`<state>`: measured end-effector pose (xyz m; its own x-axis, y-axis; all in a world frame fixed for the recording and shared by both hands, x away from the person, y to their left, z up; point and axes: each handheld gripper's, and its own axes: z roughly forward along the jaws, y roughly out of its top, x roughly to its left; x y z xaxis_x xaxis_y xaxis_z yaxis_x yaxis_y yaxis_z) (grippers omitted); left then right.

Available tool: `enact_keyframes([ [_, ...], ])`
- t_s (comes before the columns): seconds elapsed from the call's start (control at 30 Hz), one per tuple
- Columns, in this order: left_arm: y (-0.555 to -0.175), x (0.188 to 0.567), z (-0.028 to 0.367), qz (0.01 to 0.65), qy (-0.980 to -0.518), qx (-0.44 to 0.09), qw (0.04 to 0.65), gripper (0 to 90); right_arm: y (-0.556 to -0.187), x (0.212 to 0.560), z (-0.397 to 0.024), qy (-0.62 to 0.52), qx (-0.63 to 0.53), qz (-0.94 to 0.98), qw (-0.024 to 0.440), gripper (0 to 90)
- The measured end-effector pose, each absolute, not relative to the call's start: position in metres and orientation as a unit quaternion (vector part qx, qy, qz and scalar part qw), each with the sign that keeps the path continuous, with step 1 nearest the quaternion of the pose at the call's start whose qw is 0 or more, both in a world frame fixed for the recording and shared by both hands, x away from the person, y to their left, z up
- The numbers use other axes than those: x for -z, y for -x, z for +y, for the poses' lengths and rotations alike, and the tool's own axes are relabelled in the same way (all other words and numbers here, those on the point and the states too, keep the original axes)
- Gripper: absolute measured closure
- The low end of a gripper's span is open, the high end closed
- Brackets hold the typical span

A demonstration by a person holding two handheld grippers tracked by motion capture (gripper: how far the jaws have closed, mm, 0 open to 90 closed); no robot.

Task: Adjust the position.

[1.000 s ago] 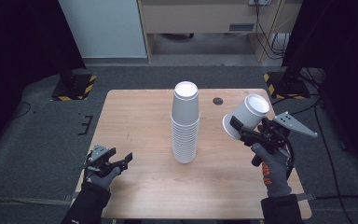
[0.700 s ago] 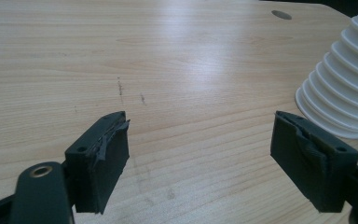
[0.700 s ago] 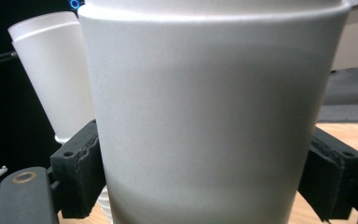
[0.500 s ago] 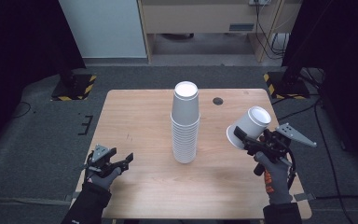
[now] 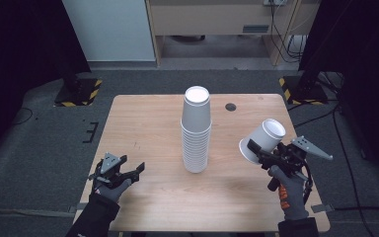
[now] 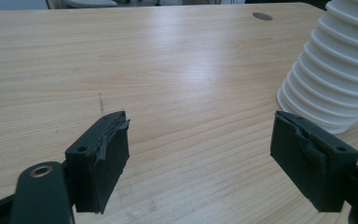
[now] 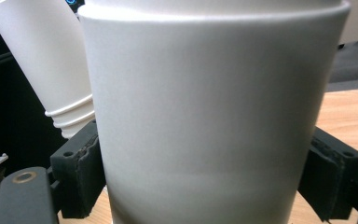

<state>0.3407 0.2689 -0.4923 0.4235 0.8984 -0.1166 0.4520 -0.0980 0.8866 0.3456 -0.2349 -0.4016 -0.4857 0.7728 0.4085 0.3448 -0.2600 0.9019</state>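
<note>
Right fingers [image 7: 81,175]: pressed against both sides of a single white cup [image 5: 262,140].
Single cup: tilted, held above the table's right side, apart from the stack.
Right gripper [image 5: 272,159]: in a gloved hand at the table's right front.
Left fingers [image 6: 103,163]: spread wide, nothing between them.
Left gripper [image 5: 122,173]: low over the table's left front.
Cup stack [image 5: 196,130]: upside-down white cups, upright at the table's centre.
Table [image 5: 148,123]: light wood, dark round hole [image 5: 231,106] near the far edge.
</note>
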Motion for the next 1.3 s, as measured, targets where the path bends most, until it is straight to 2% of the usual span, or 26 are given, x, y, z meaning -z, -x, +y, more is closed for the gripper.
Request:
enact_keyframes([
  [0.47,-0.334,0.485,0.247,0.429,-0.722,-0.237,0.489,23.6,-0.342,0.412,-0.24,-0.488,-0.643,0.574,0.139,15.3],
  [0.97,-0.326,0.478,0.224,0.383,-0.738,-0.216,0.512,35.5,-0.346,0.424,-0.239,-0.505,-0.656,0.553,0.095,15.3],
  [1.3,-0.321,0.474,0.208,0.355,-0.743,-0.214,0.526,37.5,-0.346,0.426,-0.235,-0.502,-0.665,0.547,0.081,15.3],
])
